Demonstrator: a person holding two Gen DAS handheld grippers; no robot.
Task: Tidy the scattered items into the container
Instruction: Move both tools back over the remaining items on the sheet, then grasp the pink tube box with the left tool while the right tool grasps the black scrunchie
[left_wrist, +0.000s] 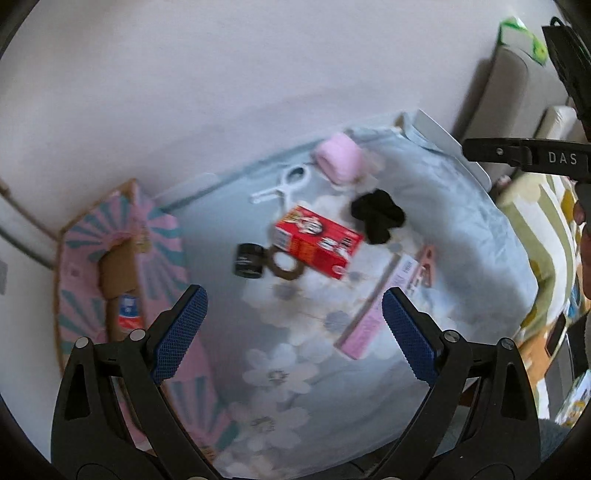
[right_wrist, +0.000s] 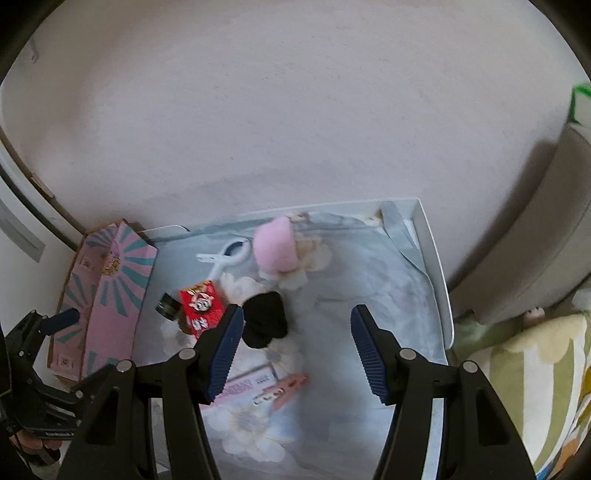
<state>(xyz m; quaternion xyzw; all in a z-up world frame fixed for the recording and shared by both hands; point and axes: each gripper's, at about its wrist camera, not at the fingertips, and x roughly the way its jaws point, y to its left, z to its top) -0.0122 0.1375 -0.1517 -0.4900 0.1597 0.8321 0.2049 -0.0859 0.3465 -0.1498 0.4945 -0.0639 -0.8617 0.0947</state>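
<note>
A worktop (right_wrist: 439, 280) with a white rim stands against a pale wall, covered by a light blue cloth (left_wrist: 424, 229) printed with white flowers. Past the worktop's left edge lies the container, a pink cardboard box (left_wrist: 122, 266) with teal rays, its flaps open and brown inside; a small white, blue and red packet (left_wrist: 129, 314) lies in it. On the cloth, near the middle, a red carton (left_wrist: 317, 243) lies flat. A long pink flat box (left_wrist: 373, 314) lies toward the right edge, with a pink clothes peg (right_wrist: 284, 391) just beside it. A pink fluffy roll (left_wrist: 338, 158) sits near the far edge. A black bundle of fabric (left_wrist: 376, 216) lies between the roll and the red carton. A white clip (left_wrist: 284, 186) lies near the far edge, left of the roll. A brown ring (left_wrist: 284, 264) touches the red carton's left end, and a small black jar (left_wrist: 249, 260) sits just beside the ring. The left claw (left_wrist: 291, 321) stands well open above the cloth, nothing between its blue pads. The right claw (right_wrist: 295, 347) is likewise parted and holds nothing.
</note>
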